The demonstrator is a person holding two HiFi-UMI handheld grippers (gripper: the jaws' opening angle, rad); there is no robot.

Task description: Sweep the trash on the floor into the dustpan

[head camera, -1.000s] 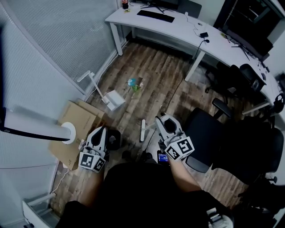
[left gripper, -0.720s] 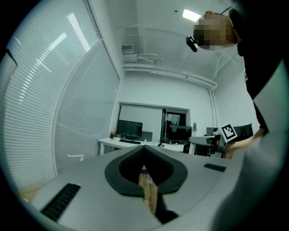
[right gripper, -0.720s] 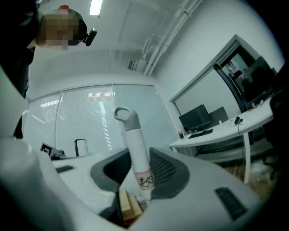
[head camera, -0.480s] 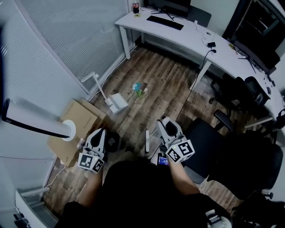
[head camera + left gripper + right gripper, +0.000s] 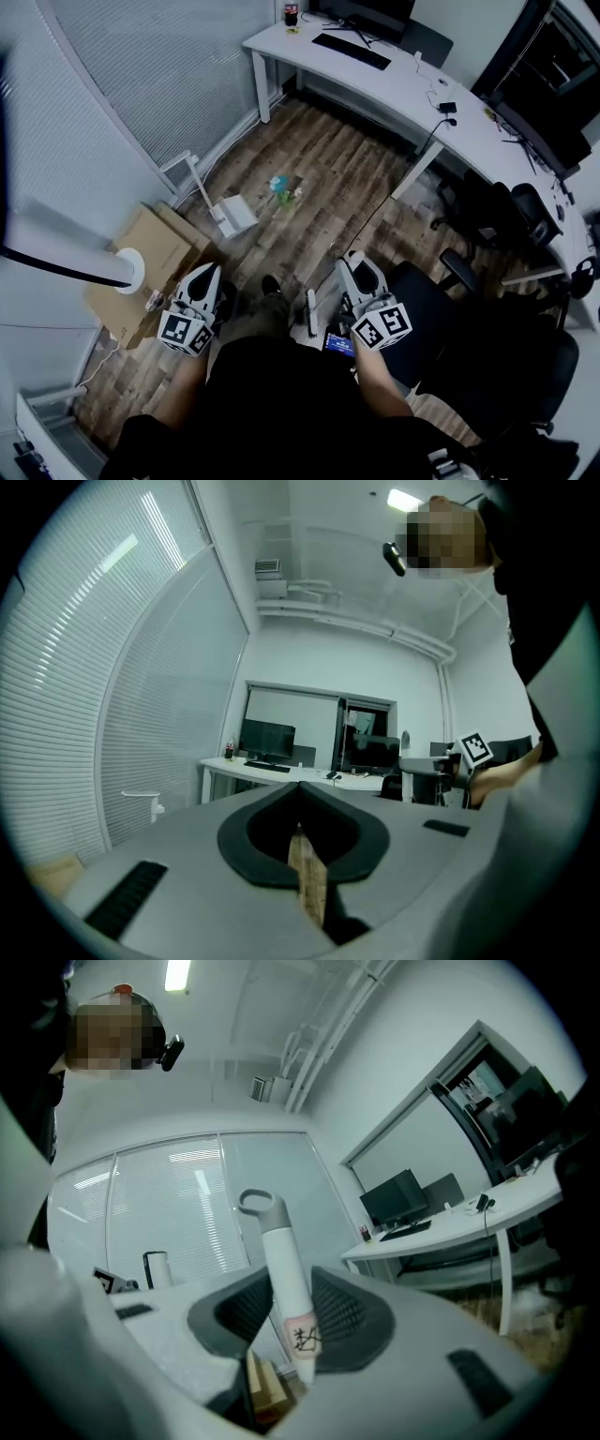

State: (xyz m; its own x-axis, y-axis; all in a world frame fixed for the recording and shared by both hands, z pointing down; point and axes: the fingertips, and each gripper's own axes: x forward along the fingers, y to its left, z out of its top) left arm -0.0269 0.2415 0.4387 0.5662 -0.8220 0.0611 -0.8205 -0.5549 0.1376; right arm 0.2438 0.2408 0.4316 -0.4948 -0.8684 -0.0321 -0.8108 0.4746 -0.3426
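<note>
Trash (image 5: 281, 186) lies in a small heap on the wood floor (image 5: 328, 155), toward its left edge, just beside the white dustpan (image 5: 236, 214) with its long handle raised. Your right gripper (image 5: 356, 267) is clenched on the white broom (image 5: 281, 1269), whose grey loop end points up. Your left gripper (image 5: 209, 275) has its jaws pressed together on nothing. Both grippers are well apart from the trash, and the desk (image 5: 375, 75) lines the floor's far edge.

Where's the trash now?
Head view, upper centre: the trash lies on the floor just right of the dustpan, between it and the desk.
</note>
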